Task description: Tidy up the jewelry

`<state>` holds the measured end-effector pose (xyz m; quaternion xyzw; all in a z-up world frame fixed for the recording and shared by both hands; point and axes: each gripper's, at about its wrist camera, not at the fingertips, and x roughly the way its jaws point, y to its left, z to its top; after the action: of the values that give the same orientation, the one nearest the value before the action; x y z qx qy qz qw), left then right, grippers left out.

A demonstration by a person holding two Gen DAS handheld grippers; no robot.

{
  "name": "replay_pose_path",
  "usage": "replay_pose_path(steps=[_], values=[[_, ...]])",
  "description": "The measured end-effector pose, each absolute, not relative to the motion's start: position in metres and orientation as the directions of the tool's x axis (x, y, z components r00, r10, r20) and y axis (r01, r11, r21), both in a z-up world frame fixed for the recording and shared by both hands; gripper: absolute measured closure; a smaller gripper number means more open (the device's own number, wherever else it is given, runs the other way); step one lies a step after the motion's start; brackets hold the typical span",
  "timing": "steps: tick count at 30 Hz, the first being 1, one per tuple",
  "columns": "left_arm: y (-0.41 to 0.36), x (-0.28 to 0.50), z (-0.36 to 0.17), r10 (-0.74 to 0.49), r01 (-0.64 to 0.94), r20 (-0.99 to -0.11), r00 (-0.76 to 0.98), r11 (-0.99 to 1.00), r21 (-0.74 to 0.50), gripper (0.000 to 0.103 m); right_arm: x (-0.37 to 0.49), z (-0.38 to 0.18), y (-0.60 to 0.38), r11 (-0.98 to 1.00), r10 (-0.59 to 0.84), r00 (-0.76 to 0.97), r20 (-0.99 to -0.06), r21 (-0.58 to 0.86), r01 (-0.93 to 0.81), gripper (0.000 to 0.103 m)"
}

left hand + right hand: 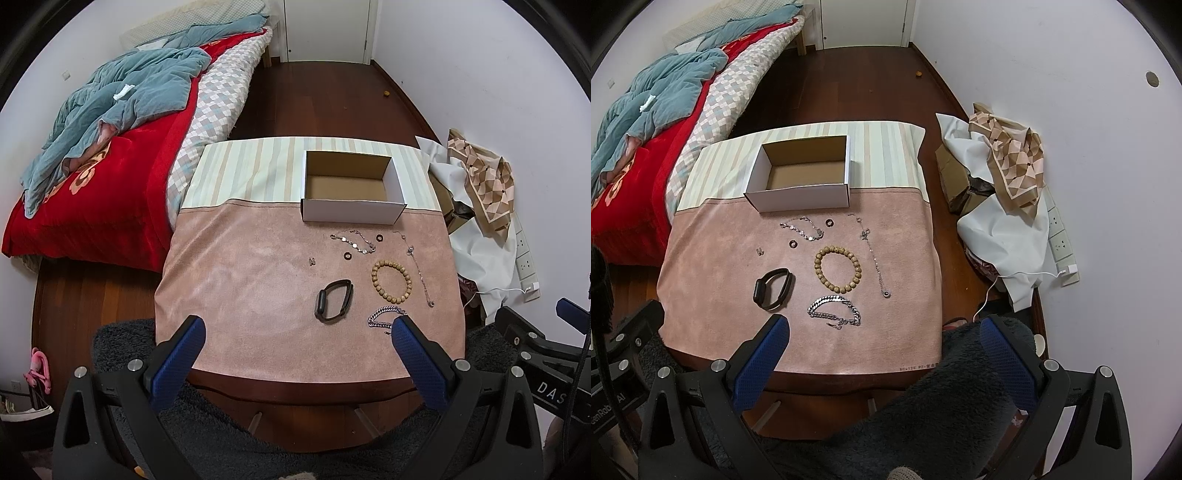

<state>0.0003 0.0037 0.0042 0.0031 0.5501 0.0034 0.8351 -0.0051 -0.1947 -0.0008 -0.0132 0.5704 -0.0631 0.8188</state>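
Note:
An open white cardboard box (pixel 351 212) (pixel 798 197) stands empty at the back of a pink-covered table (pixel 240 295) (pixel 713 258). In front of it lie a wooden bead bracelet (pixel 391 280) (pixel 837 268), a black smart band (pixel 333 301) (pixel 774 288), a silver chain bracelet (pixel 382 317) (pixel 833 312), a thin pendant necklace (pixel 419 267) (pixel 875 258), a disc chain (pixel 352 240) (pixel 801 227), two dark rings (pixel 378 238) (pixel 830 222) and small earrings (pixel 312 261) (pixel 759 251). My left gripper (pixel 299 328) and right gripper (pixel 882 328) are open, empty, above the table's near edge.
A bed (pixel 110 166) with red and blue bedding stands left of the table. Cloths and a patterned scarf (pixel 1012 162) are piled over boxes on the right by the wall. A dark fluffy rug (pixel 942 406) lies below the near edge.

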Motion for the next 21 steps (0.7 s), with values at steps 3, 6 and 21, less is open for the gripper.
replay_pose_path(steps=[3,6,21], values=[[0.004,0.0003,0.0048,0.01,-0.002,-0.918,0.396,1.0,0.01,0.0,-0.0055,0.0016,-0.1952,0.991,-0.121,0.345,-0.931,-0.095,0.09,0.0],[0.0042,0.0001,0.0037,0.011,-0.001,-0.918,0.396,1.0,0.011,0.0,-0.0056,0.0025,-0.1952,0.991,-0.121,0.345,-0.931,-0.095,0.091,0.0],[0.0063,0.0013,0.0071,0.01,-0.001,-0.917,0.398,1.0,0.01,0.0,-0.0064,0.0032,-0.1957,0.991,-0.122,0.349,-0.929,-0.096,0.092,0.0]])
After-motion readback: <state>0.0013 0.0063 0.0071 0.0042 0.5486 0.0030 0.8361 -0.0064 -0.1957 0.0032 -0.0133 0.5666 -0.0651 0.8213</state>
